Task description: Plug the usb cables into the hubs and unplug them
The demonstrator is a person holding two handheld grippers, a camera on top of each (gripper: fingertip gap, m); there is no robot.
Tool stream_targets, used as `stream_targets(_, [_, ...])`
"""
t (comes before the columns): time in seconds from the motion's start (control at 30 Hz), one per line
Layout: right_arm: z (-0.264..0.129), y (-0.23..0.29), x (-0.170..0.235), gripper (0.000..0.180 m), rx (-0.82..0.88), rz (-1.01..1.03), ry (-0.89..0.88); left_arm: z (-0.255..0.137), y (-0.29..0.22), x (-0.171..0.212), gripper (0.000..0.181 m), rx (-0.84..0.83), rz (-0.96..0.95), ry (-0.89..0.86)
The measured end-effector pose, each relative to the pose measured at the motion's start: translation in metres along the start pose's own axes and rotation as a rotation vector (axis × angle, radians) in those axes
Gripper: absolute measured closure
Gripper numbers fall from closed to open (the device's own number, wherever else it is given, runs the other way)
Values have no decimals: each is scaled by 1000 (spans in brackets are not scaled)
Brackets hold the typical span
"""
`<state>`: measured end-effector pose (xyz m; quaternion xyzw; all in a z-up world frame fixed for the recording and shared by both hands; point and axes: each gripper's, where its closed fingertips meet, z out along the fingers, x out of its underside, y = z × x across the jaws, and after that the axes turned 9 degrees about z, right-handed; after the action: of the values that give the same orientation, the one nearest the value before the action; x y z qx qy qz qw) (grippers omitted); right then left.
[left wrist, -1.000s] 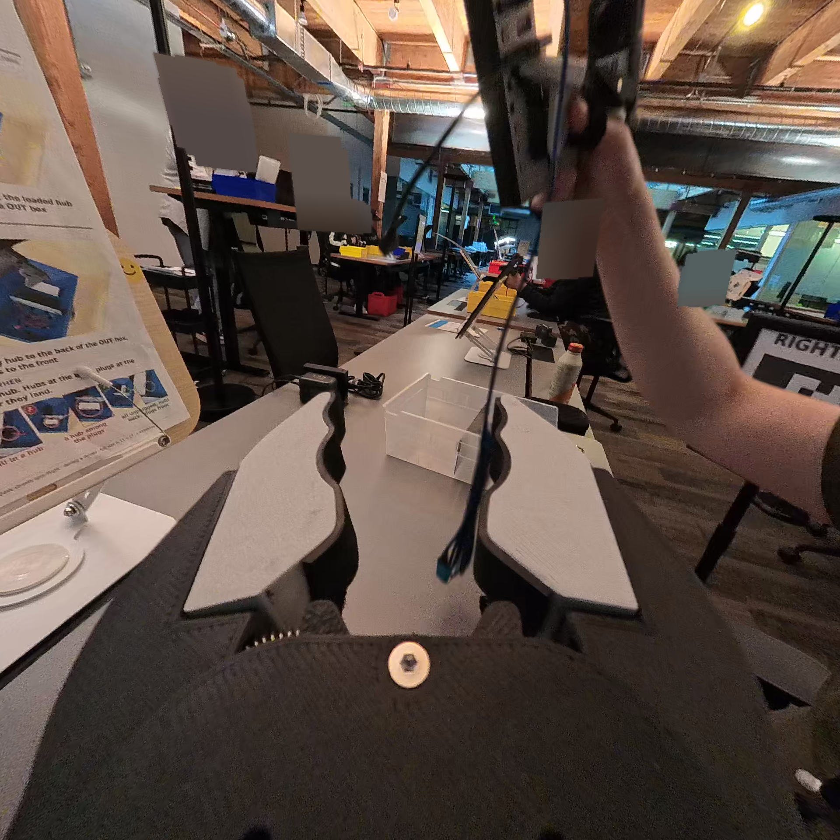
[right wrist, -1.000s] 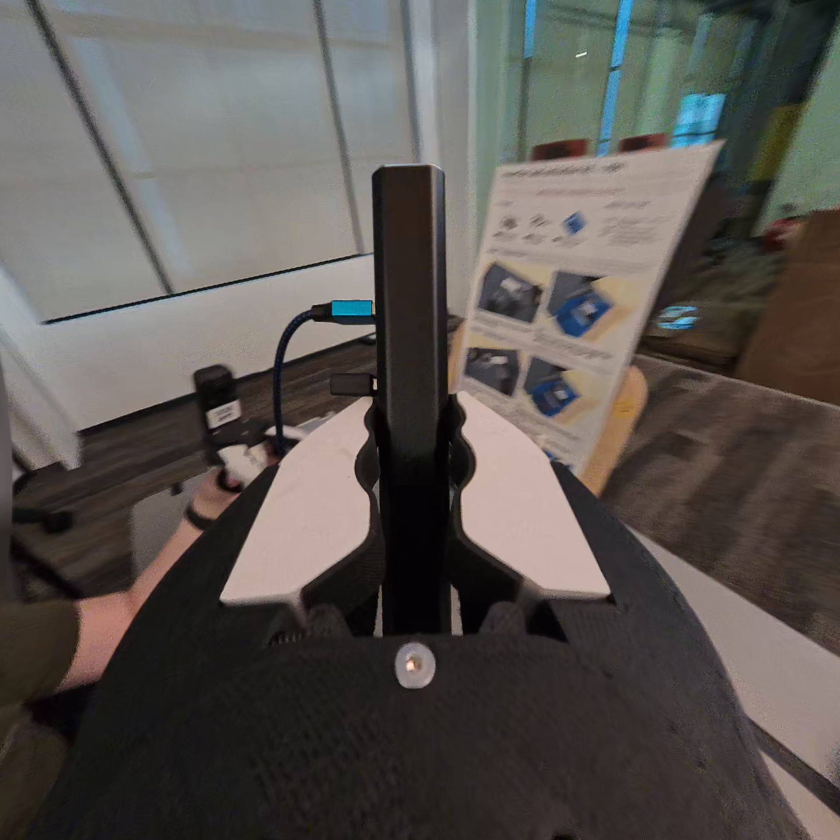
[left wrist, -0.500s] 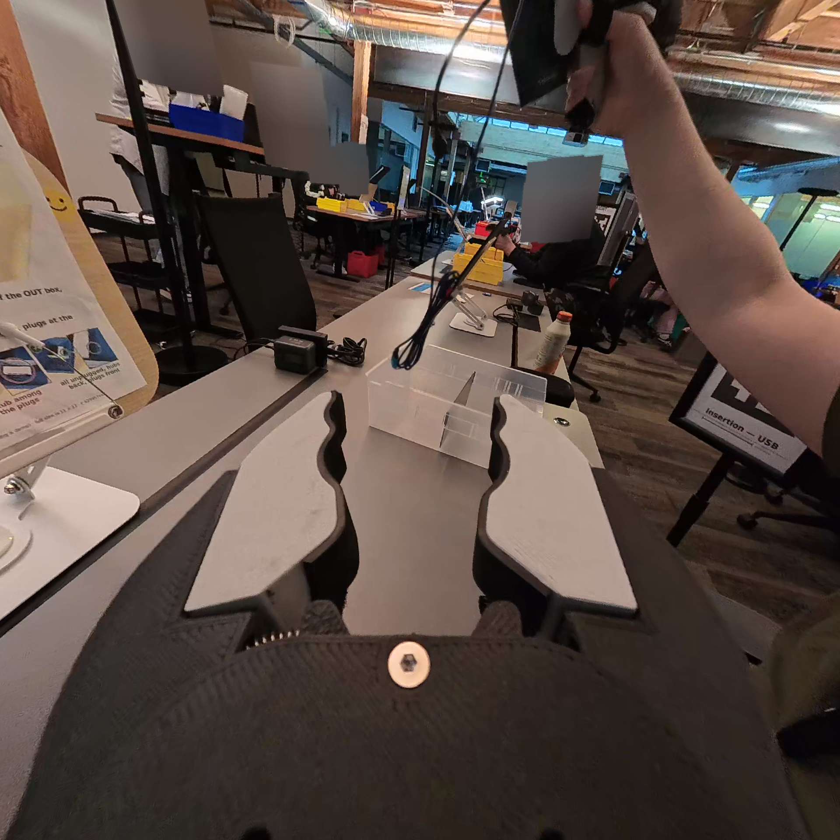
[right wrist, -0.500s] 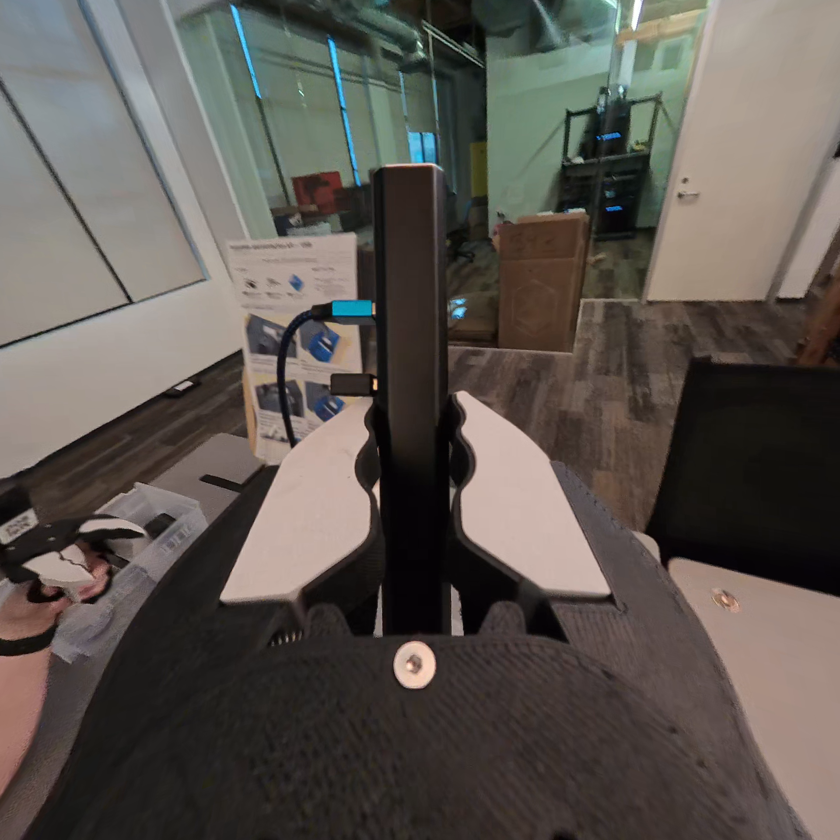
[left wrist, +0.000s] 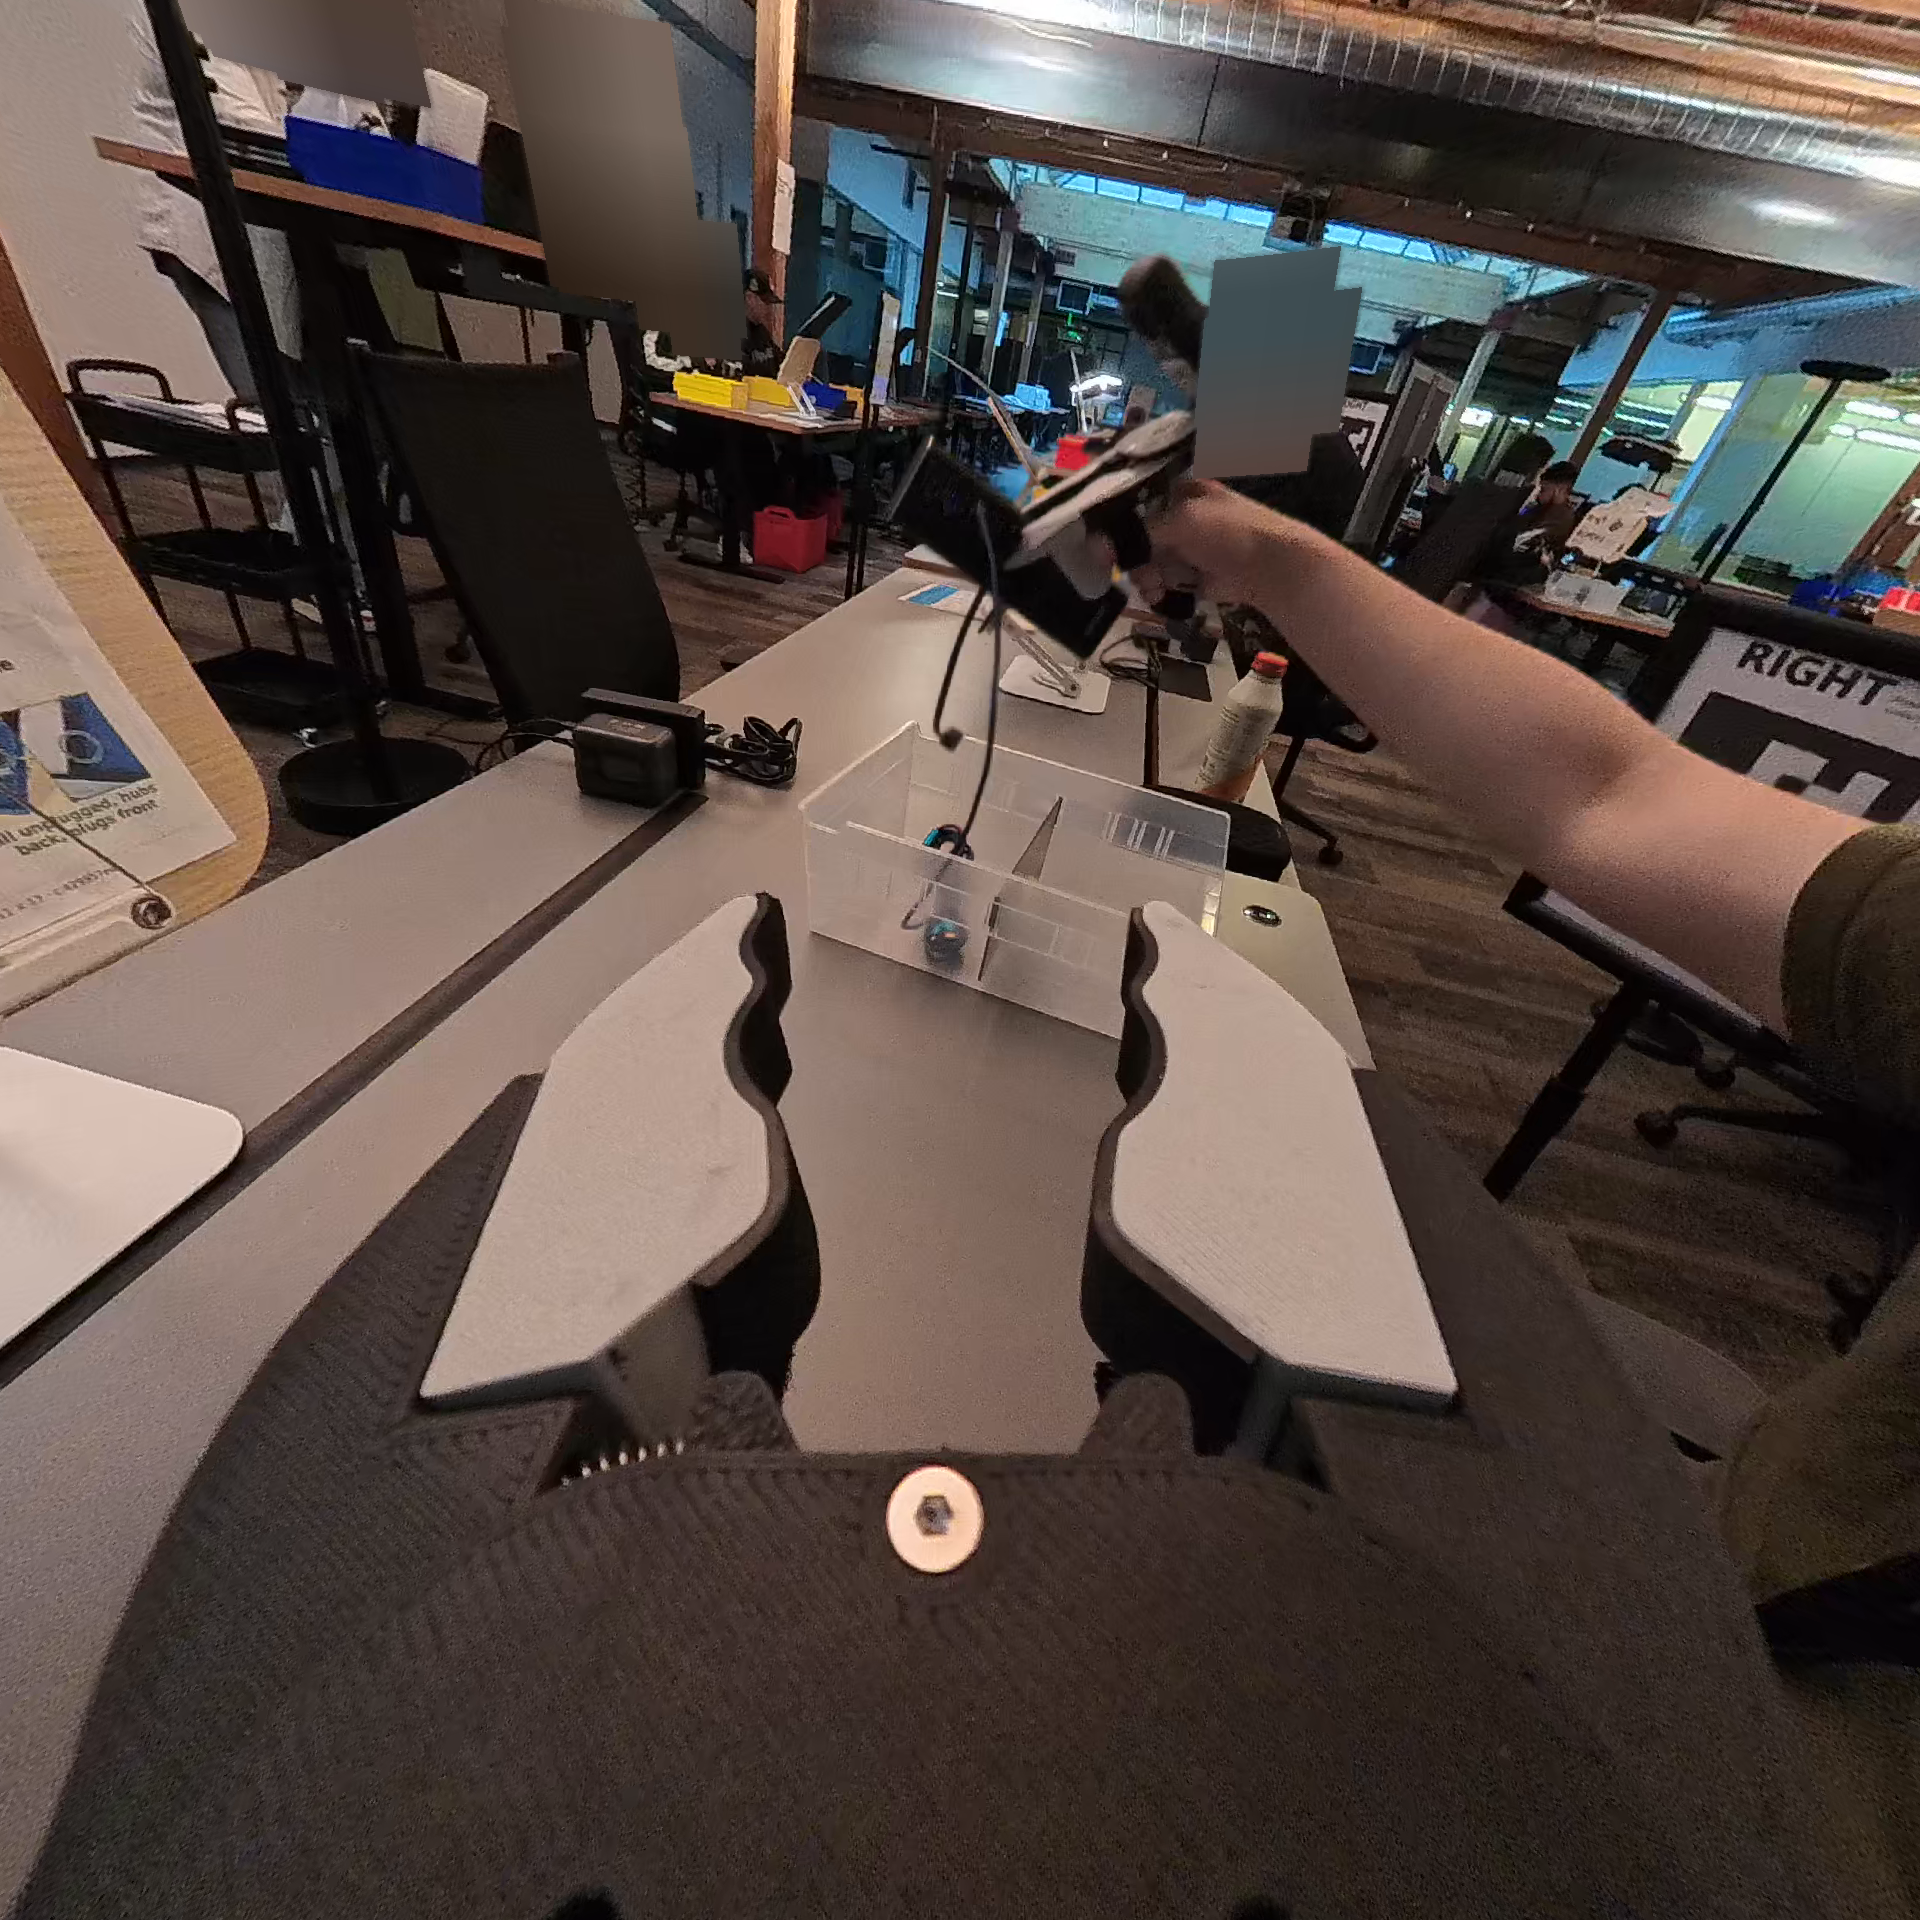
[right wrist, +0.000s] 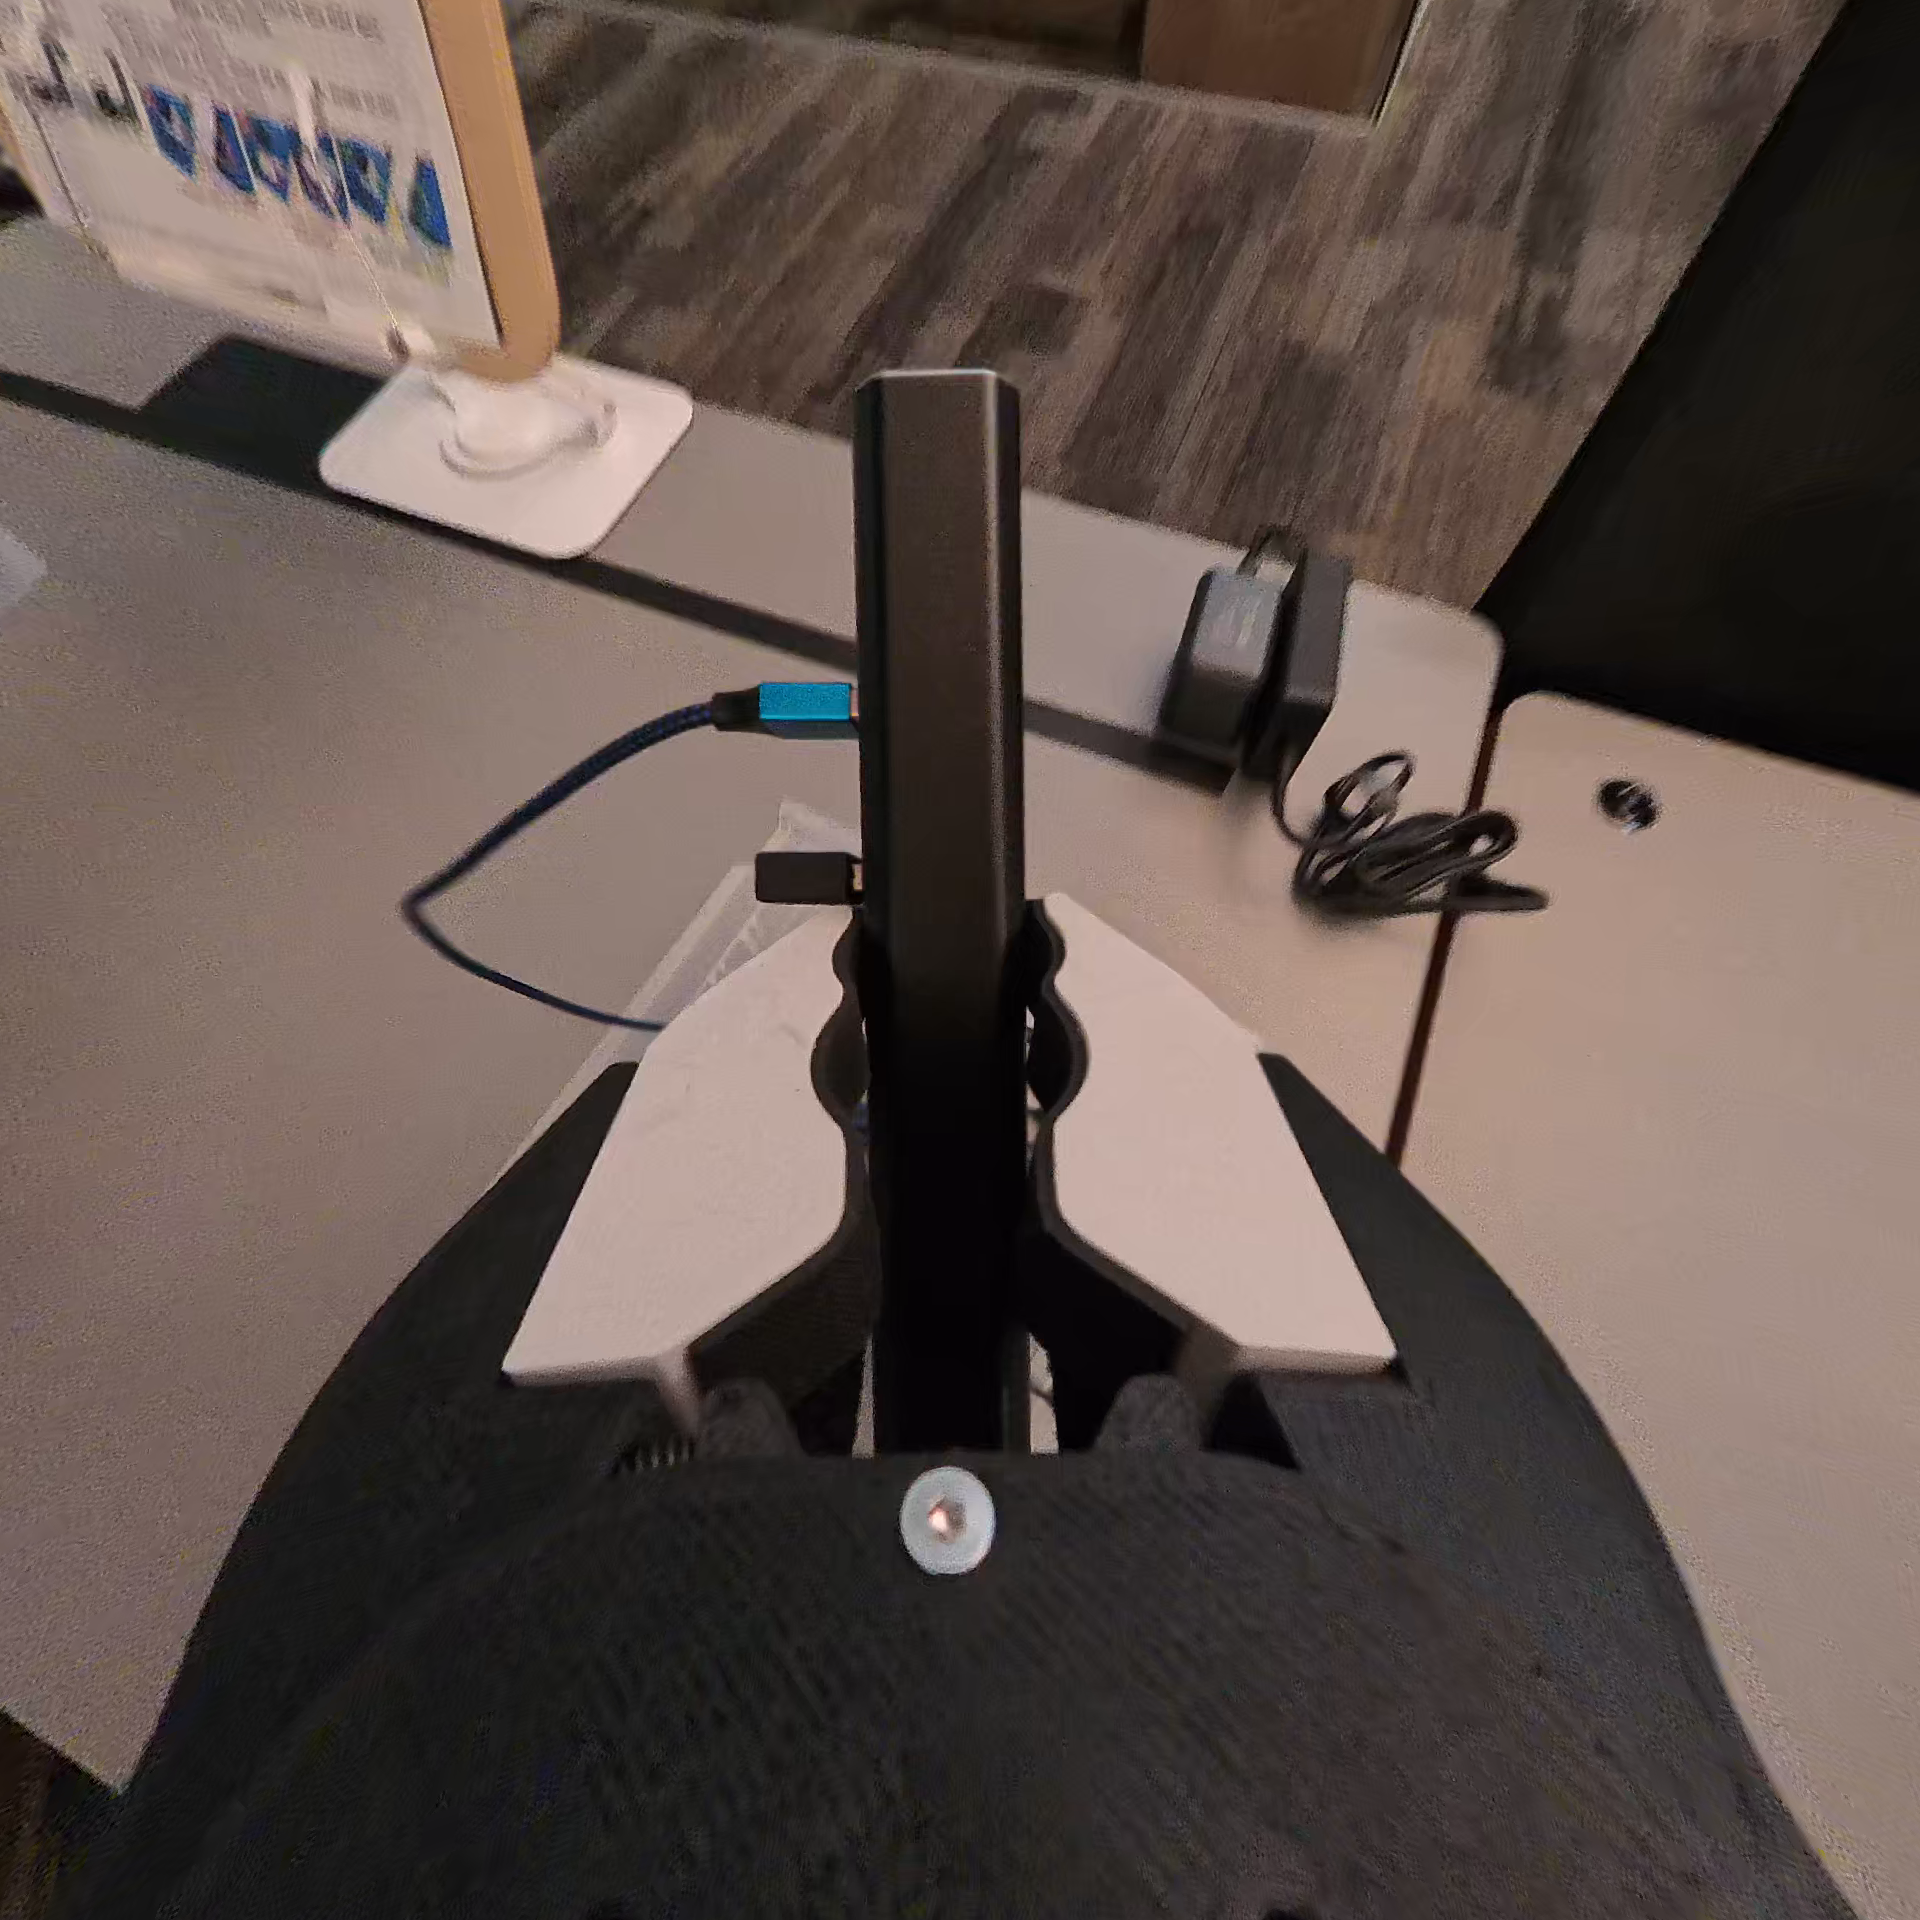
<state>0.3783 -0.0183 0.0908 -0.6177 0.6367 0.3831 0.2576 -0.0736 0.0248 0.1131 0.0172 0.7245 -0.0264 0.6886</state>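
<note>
The black hub [right wrist: 940, 831], two cables plugged into its side, is clamped upright in the right gripper [right wrist: 940, 1039] above the clear bin [left wrist: 1143, 831] on the worktop [left wrist: 416, 935]. It should be lowered slowly, dangling leads fed in first. The left gripper [left wrist: 951, 997] is held released, jaws apart

The hub [right wrist: 940, 831] is a long, slim black bar, clamped low down between the right gripper's [right wrist: 940, 1023] fingers and sticking out beyond them. Two plugs sit in its left side: a blue braided cable [right wrist: 540, 831] with a bright blue metal plug farther out, and a short black plug [right wrist: 805, 876] nearer the fingers. In the left wrist view the hub [left wrist: 961, 520] hangs tilted above the clear divided box [left wrist: 1164, 842] on the counter, its cables dangling into the box's left compartment.
</note>
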Motion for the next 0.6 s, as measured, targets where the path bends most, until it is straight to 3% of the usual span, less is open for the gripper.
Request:
stream_targets(0.13, [31,1,45,153,-86,-17,140,7,-2,7,120,14,-2,24])
stream_targets(0.27, [59,9,87,152,-156,-213,353,15,-2,14,120,26,-5,53])
stream_targets(0.53, [121,-5,142,151,-128,-203,698,29,-7,26,121,60,-9,97])
stream_targets(0.6, [132,-8,154,152,-126,-289,761,30,-10,26,121,74,-12,95])
